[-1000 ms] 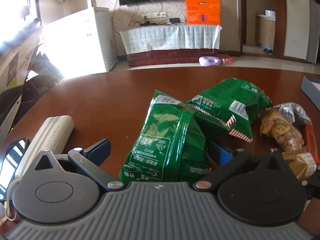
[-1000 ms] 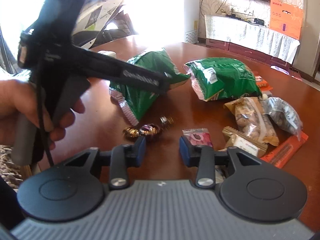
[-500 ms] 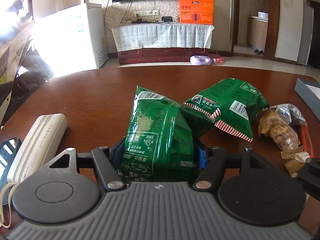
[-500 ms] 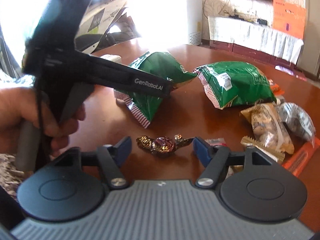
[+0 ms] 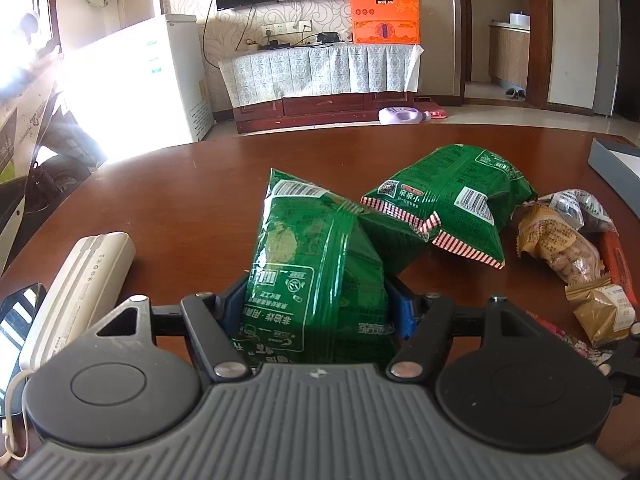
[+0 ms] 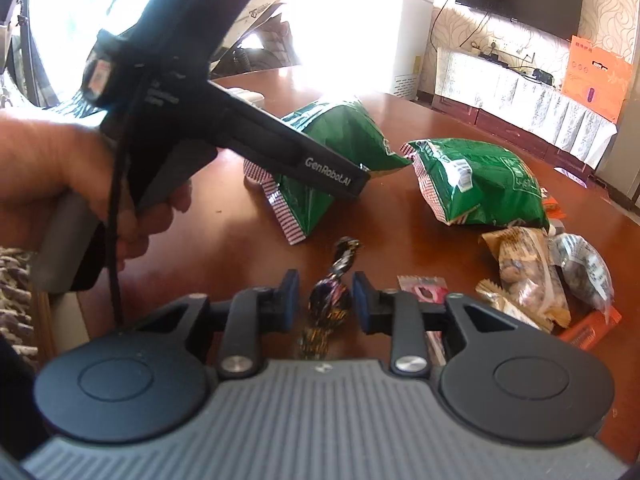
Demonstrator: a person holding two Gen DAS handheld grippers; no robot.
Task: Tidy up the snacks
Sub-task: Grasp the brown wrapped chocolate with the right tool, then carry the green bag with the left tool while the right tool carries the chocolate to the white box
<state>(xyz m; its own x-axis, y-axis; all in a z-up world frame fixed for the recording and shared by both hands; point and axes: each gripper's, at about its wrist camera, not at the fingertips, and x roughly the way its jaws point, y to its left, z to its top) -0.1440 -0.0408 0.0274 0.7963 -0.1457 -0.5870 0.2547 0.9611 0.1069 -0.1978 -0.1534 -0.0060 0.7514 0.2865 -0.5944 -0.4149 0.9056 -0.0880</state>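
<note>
L gripper (image 5: 318, 312) pinches green bag (image 5: 316, 280); R gripper (image 6: 326, 302), just closing, straddles candy (image 6: 330, 300) lying lengthwise btwn pads, gaps showing.

- Our left gripper (image 5: 318, 312) points forward and down; its blue fingers (image 5: 402, 314) press on both sides of a green snack bag (image 5: 316, 272), which stands tilted between them.
- Our left hand (image 6: 76, 184) wraps the grey handle of that gripper, seen from the right wrist camera.
- Our right gripper (image 6: 326, 302) also points downward; its jaws have just been closing, with a foil-wrapped candy (image 6: 330, 300) between the fingers (image 6: 362, 300), narrow gaps on either side.
</note>
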